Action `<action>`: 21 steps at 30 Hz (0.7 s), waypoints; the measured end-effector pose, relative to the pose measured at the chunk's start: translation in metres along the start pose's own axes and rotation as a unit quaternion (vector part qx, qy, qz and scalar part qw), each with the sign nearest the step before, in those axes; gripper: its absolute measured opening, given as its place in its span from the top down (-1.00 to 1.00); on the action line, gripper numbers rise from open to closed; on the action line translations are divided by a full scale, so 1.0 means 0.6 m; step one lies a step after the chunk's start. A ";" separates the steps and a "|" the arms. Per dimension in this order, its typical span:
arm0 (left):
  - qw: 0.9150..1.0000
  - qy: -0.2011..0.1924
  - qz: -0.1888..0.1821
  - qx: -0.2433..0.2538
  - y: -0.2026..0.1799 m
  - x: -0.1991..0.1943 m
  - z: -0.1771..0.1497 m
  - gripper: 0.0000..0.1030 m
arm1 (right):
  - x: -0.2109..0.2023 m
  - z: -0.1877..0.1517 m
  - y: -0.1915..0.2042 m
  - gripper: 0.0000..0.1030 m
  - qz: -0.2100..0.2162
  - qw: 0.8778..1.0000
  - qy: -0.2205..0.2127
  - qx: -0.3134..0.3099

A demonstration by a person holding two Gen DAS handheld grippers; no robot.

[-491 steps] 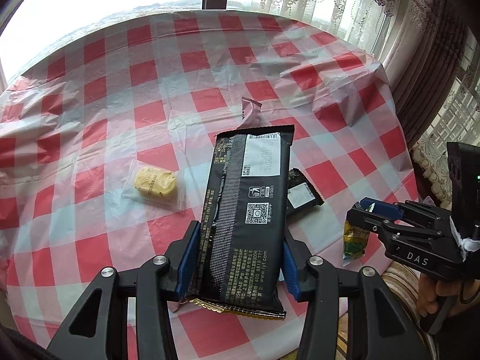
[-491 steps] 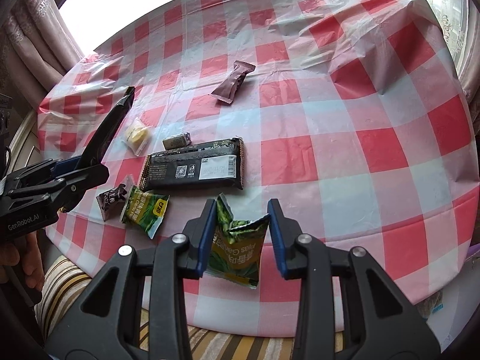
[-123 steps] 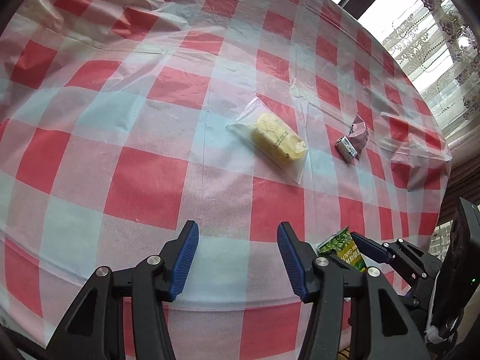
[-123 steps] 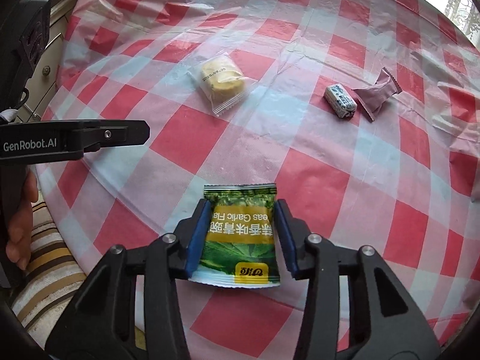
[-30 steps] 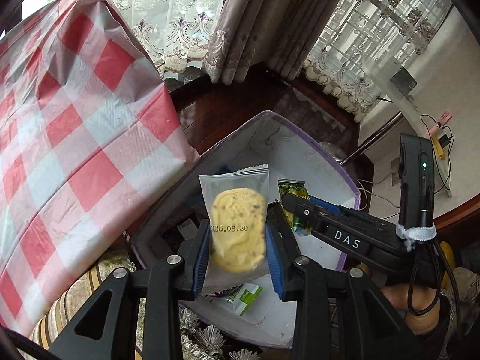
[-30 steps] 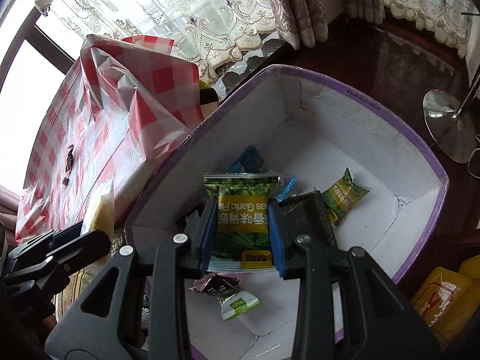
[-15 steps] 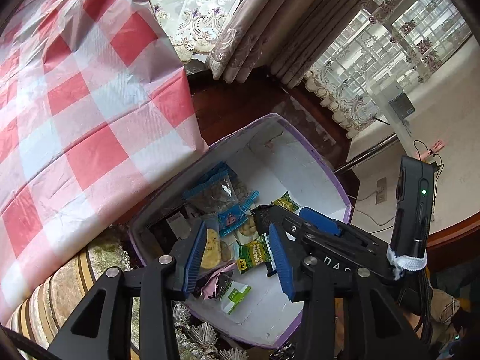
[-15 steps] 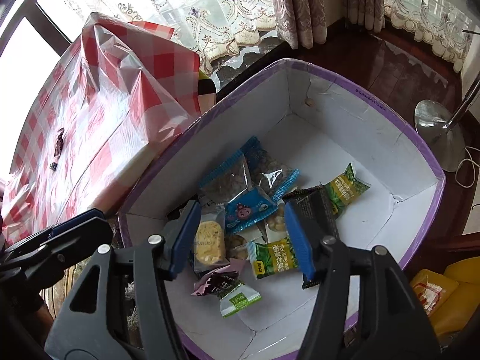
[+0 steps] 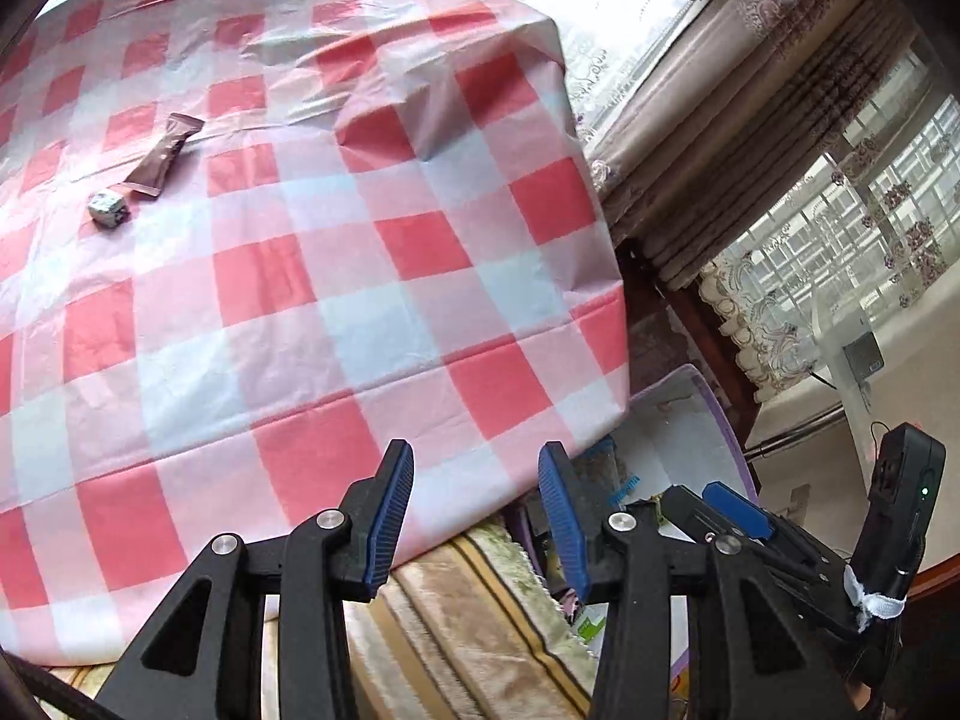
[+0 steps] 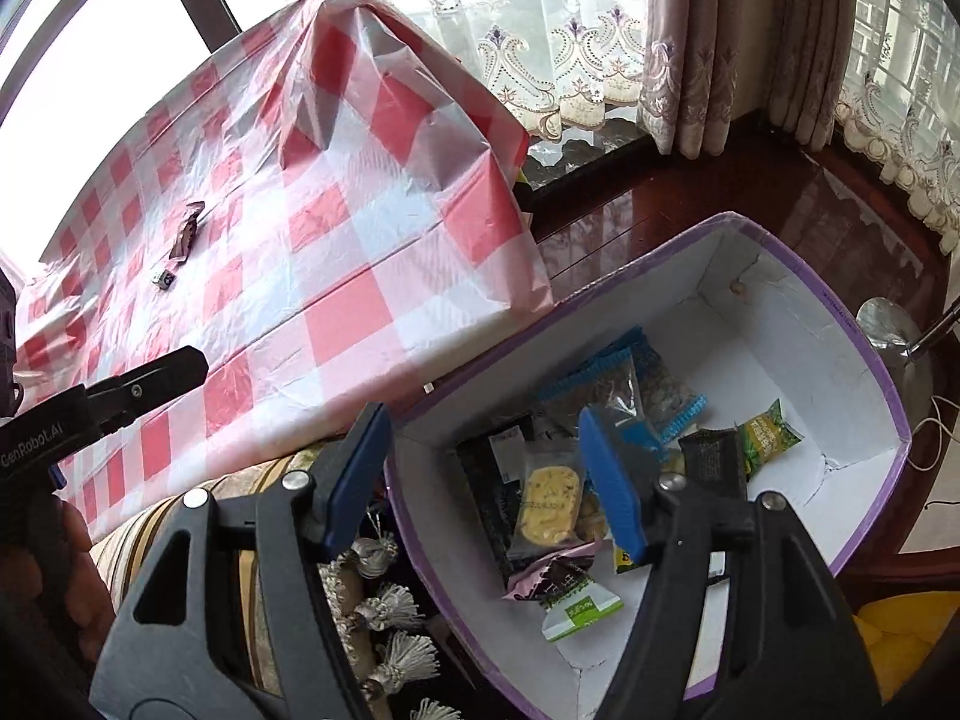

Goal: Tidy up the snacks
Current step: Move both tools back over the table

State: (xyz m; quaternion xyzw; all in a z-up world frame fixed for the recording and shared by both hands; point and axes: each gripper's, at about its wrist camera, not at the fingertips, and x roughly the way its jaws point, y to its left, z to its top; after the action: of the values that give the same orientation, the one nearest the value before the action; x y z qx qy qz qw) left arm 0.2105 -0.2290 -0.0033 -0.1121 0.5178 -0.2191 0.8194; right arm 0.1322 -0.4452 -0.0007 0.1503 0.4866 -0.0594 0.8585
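Note:
A white box with a purple rim (image 10: 834,300) stands on the floor beside the table and holds several snack packets, among them the yellow cake packet (image 10: 549,504). My right gripper (image 10: 489,474) is open and empty above the box's near-left corner. My left gripper (image 9: 474,510) is open and empty over the table's near edge. A brown sachet (image 9: 163,155) and a small wrapped candy (image 9: 108,207) lie on the red checked tablecloth (image 9: 360,276); both also show in the right wrist view, the sachet (image 10: 187,233) and the candy (image 10: 163,278).
A striped cushioned seat with tassels (image 10: 372,594) sits between table and box. Curtains (image 10: 708,42) and dark wooden floor (image 10: 660,222) lie behind the box. A yellow bag (image 10: 894,624) lies at the lower right. The box's edge (image 9: 714,414) shows past the table.
Both grippers let go of their packets, the cake and the green peas, into the box. Both have since swung back toward the table.

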 end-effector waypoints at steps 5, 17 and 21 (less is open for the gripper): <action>0.996 -0.033 0.041 -0.079 0.139 -0.032 0.027 0.13 | 0.024 0.019 0.077 -0.33 0.027 0.999 0.002 -0.021; 0.973 -0.097 0.087 -0.188 0.354 -0.043 0.109 0.25 | 0.098 0.087 0.230 -0.33 0.052 0.997 -0.012 -0.058; 0.977 -0.100 0.088 -0.167 0.350 -0.018 0.139 0.27 | 0.125 0.108 0.261 -0.33 0.059 0.996 -0.007 -0.062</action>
State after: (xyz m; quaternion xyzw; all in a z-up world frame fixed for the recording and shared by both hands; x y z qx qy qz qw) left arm 0.3321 -0.0428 -0.0442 -0.2223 0.4703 -0.0440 0.8529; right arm 0.2634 -0.3142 -0.0022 0.1252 0.4737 0.0205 0.8715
